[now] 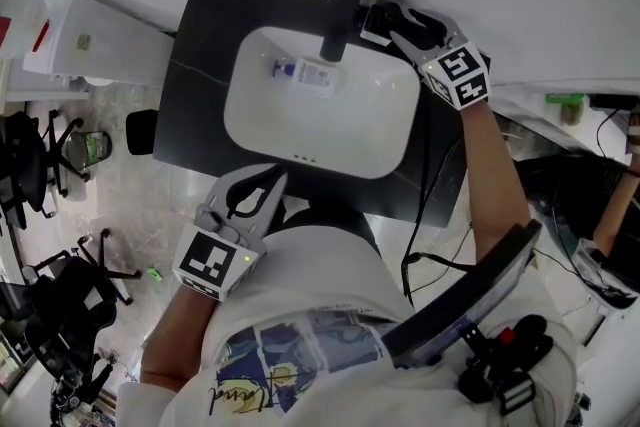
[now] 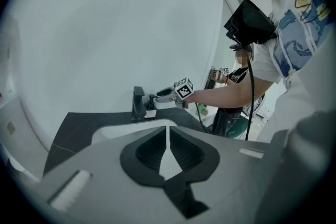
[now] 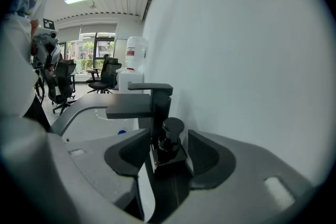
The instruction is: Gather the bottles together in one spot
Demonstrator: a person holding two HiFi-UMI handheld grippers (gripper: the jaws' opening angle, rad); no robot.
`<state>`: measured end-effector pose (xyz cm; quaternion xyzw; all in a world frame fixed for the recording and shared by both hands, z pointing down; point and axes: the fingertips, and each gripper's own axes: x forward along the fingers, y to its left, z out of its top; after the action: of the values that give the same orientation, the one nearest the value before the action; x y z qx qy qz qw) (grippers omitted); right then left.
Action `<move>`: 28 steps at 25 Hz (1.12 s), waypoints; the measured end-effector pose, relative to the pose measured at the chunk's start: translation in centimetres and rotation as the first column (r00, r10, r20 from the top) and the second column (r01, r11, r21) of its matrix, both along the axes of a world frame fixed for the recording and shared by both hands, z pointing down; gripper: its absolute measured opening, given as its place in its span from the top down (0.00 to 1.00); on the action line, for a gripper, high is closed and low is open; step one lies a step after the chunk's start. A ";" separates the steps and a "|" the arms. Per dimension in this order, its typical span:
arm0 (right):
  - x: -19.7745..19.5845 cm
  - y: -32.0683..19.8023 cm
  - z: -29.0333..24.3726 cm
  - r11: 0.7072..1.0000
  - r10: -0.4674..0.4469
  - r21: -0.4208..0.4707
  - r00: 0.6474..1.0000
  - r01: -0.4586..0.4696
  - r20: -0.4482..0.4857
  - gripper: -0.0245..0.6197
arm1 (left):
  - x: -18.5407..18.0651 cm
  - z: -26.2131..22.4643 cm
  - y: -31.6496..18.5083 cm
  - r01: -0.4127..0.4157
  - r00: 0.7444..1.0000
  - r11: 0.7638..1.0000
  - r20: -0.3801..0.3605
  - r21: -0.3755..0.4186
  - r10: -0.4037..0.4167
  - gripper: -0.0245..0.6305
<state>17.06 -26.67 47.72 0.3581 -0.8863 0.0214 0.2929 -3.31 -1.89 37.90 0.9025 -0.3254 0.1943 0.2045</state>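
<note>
Head view: my right gripper (image 1: 388, 19) is up at the back edge of the dark counter (image 1: 200, 55), against the white wall and just to the right of the black faucet (image 1: 340, 13). Down and to its left, a small bottle (image 1: 300, 71) with a blue cap lies on its side in the white basin (image 1: 245, 120), under the spout. My left gripper (image 1: 270, 183) hangs at the basin's near rim, well apart from both, with the counter's front edge beneath it and open floor and office chairs (image 1: 45, 150) off to its left. Left gripper view: its jaws are drawn together to a thin slit and hold nothing. Straight ahead across the basin stands the faucet, with a black pump bottle (image 2: 151, 103) just beside it at the tips of my right gripper. Right gripper view: the jaws stand wide, with the pump bottle upright between them and clear of both pads. The faucet column rises directly behind it, the spout reaches out to the left over the basin, and the wall runs close along the right jaw. Room opens only to the left.
</note>
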 end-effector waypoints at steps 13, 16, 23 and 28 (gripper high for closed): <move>-5.2 11.6 5.5 0.988 -0.035 -0.150 0.999 0.029 -0.034 0.63 | -2.0 0.0 1.1 -0.040 0.999 0.999 -0.010 0.019 0.041 0.93; -9.7 14.5 8.3 0.967 -0.130 -0.225 0.990 0.116 -0.047 0.63 | -3.4 0.1 1.1 -0.017 1.000 1.000 -0.014 0.011 0.017 0.93; -17.7 14.4 14.1 0.933 -0.278 -0.275 0.949 0.231 -0.147 0.63 | -6.5 0.6 1.3 0.016 1.000 1.000 0.014 -0.007 -0.016 0.93; -20.9 11.1 16.4 0.943 -0.285 -0.242 0.932 0.230 -0.223 0.65 | -9.6 1.0 1.0 0.075 0.997 0.997 0.027 -0.022 -0.075 0.93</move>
<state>-3.87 -15.59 64.15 0.2049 -0.8733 0.0306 0.4409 -12.95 -0.84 38.95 0.8846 -0.3596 0.2021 0.2177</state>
